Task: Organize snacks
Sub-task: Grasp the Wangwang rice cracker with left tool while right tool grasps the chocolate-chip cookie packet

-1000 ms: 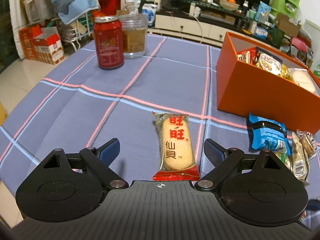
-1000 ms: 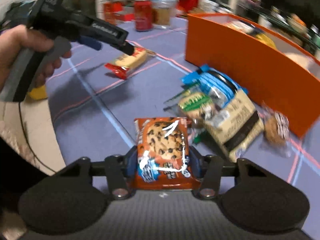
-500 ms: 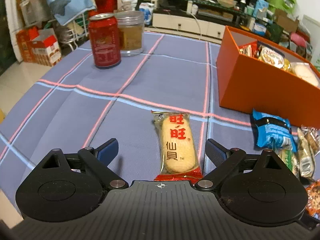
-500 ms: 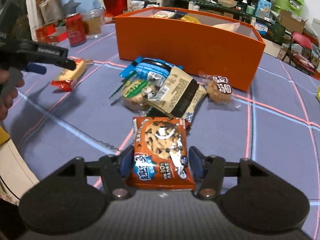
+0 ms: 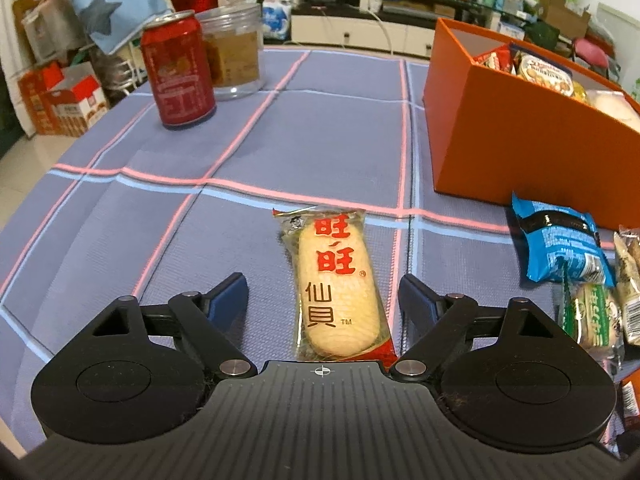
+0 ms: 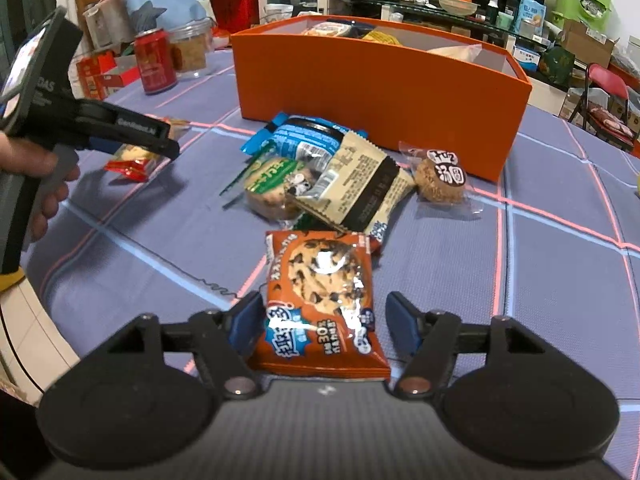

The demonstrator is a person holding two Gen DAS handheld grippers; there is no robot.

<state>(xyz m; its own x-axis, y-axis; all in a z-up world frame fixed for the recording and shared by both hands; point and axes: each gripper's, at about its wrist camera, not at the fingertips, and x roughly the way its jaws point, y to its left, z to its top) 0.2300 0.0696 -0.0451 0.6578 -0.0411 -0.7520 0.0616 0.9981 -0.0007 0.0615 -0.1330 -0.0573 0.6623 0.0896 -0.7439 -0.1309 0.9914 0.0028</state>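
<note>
Nearest the orange box's (image 6: pixel 380 92) front wall but short of it, the right tongs (image 6: pixel 325 322) stand spread around the cookie packet (image 6: pixel 322 304), seemingly just released or about to be pinched. Left of that box, the left tongs (image 5: pixel 322 294) straddle the rice cracker (image 5: pixel 336 284) on the bench (image 5: pixel 300 132), spread, lined up lengthwise for a grab.

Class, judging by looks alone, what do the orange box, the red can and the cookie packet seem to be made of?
Orange box: probably matte cardboard, with thin flat walls and no shine.
Red can: likely metal, with a silvery rim.
Cookie packet: glossy plastic film, showing bright glare.
</note>
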